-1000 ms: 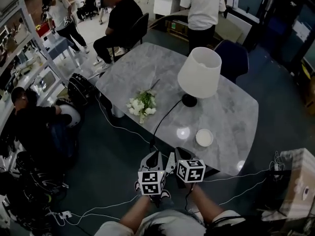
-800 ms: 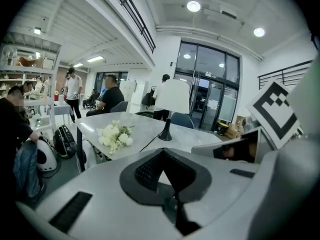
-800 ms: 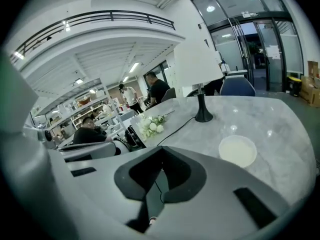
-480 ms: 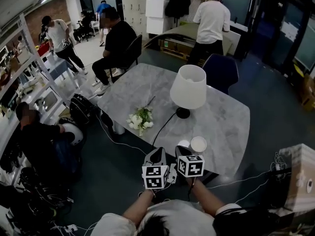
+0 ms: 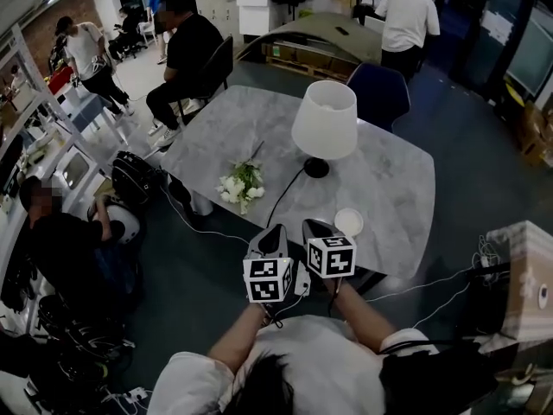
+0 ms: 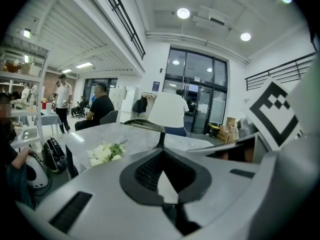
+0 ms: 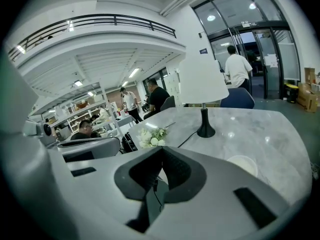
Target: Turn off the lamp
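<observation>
Only container out here is a shallow white dish (image 5: 348, 222), sitting on the grey marble table (image 5: 393, 184) on the near side of the lamp (image 5: 324, 121), a bit to the right of its base. From the right gripper view the inside just shows plain white; I can't tell if there's anything in it.

The lamp itself stands upright about mid-table, with a white shade on a thin stem and a round black base. Its black cord (image 5: 282, 199) runs from the base toward the near-left table edge. No idea from these shots whether it's lit. A bunch of white flowers (image 5: 242, 185) lies flat on the table to the lamp's left, near the cord. A dark blue chair (image 5: 380, 95) is tucked in on the far side of the lamp.

Now the grippers. The left gripper (image 6: 163, 150) has its jaws pressed together at the tips, pinching nothing, and points toward the lamp. The right gripper (image 7: 163, 146) is the same deal: tips closed on each other, holding nothing, lamp base and dish out ahead of it. Both are held side by side, nearly touching each other, at the table's near edge, well apart from the lamp. The right one is the closer of the two to the dish.
</observation>
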Demonstrator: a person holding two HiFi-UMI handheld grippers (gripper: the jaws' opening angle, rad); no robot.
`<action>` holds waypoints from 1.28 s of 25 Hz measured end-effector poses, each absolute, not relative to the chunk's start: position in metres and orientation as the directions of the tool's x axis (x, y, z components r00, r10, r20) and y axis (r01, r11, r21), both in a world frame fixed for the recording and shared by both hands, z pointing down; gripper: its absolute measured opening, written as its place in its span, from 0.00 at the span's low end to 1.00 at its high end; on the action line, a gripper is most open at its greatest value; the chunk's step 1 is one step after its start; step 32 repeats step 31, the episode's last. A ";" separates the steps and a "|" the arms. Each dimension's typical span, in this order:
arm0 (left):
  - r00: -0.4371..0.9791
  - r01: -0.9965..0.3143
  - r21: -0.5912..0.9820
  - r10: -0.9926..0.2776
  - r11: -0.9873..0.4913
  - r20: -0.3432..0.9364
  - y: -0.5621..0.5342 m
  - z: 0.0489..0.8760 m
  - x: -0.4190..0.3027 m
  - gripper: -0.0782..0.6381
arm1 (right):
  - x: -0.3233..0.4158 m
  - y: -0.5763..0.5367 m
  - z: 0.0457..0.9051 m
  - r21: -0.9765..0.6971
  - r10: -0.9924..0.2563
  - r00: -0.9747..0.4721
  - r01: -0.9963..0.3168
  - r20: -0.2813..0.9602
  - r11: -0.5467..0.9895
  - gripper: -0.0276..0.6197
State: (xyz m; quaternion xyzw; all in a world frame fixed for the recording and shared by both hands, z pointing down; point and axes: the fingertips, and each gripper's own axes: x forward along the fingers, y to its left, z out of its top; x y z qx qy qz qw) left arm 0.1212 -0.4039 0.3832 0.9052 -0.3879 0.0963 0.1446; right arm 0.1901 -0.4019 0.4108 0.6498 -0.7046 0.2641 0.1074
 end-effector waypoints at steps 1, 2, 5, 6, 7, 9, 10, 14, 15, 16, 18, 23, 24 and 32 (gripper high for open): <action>0.681 -0.730 0.189 -0.674 -0.657 0.285 -0.406 0.383 0.120 0.10 | 0.189 -0.403 0.411 -0.231 -0.858 -0.131 -0.973 0.497 0.014 0.04; 0.681 -0.730 0.191 -0.675 -0.656 0.285 -0.407 0.383 0.119 0.10 | 0.188 -0.403 0.412 -0.227 -0.857 -0.128 -0.974 0.499 0.014 0.04; 0.682 -0.729 0.197 -0.671 -0.656 0.291 -0.408 0.387 0.117 0.10 | 0.188 -0.402 0.414 -0.206 -0.856 -0.109 -0.979 0.505 0.003 0.04; 0.683 -0.728 0.200 -0.669 -0.656 0.293 -0.407 0.388 0.116 0.10 | 0.189 -0.401 0.415 -0.195 -0.857 -0.098 -0.981 0.507 -0.003 0.04; 0.684 -0.727 0.202 -0.667 -0.657 0.294 -0.406 0.389 0.116 0.10 | 0.190 -0.401 0.415 -0.185 -0.858 -0.089 -0.983 0.507 -0.008 0.04; 0.685 -0.726 0.203 -0.666 -0.657 0.295 -0.406 0.389 0.115 0.10 | 0.192 -0.401 0.413 -0.176 -0.861 -0.079 -0.984 0.503 -0.013 0.04; 0.684 -0.727 0.203 -0.667 -0.656 0.296 -0.406 0.389 0.114 0.10 | 0.192 -0.402 0.411 -0.176 -0.862 -0.077 -0.984 0.501 -0.014 0.04; 0.680 -0.731 0.204 -0.671 -0.651 0.297 -0.407 0.388 0.109 0.10 | 0.190 -0.404 0.410 -0.172 -0.862 -0.075 -0.985 0.501 -0.014 0.04; 0.678 -0.733 0.205 -0.673 -0.649 0.296 -0.407 0.388 0.108 0.10 | 0.189 -0.404 0.410 -0.171 -0.861 -0.076 -0.985 0.502 -0.013 0.04; 0.676 -0.735 0.206 -0.675 -0.647 0.295 -0.407 0.388 0.107 0.10 | 0.189 -0.403 0.410 -0.169 -0.861 -0.077 -0.985 0.503 -0.011 0.04; 0.673 -0.738 0.208 -0.680 -0.642 0.290 -0.406 0.387 0.106 0.10 | 0.188 -0.401 0.411 -0.168 -0.862 -0.079 -0.986 0.501 -0.007 0.04; 0.667 -0.744 0.211 -0.689 -0.634 0.284 -0.403 0.387 0.104 0.10 | 0.188 -0.397 0.411 -0.161 -0.862 -0.075 -0.987 0.501 -0.007 0.04; 0.666 -0.745 0.213 -0.690 -0.632 0.284 -0.402 0.388 0.103 0.10 | 0.188 -0.396 0.411 -0.160 -0.862 -0.074 -0.987 0.501 -0.008 0.04; 0.654 -0.756 0.217 -0.702 -0.618 0.281 -0.403 0.387 0.096 0.10 | 0.182 -0.396 0.412 -0.153 -0.859 -0.083 -0.988 0.505 0.005 0.04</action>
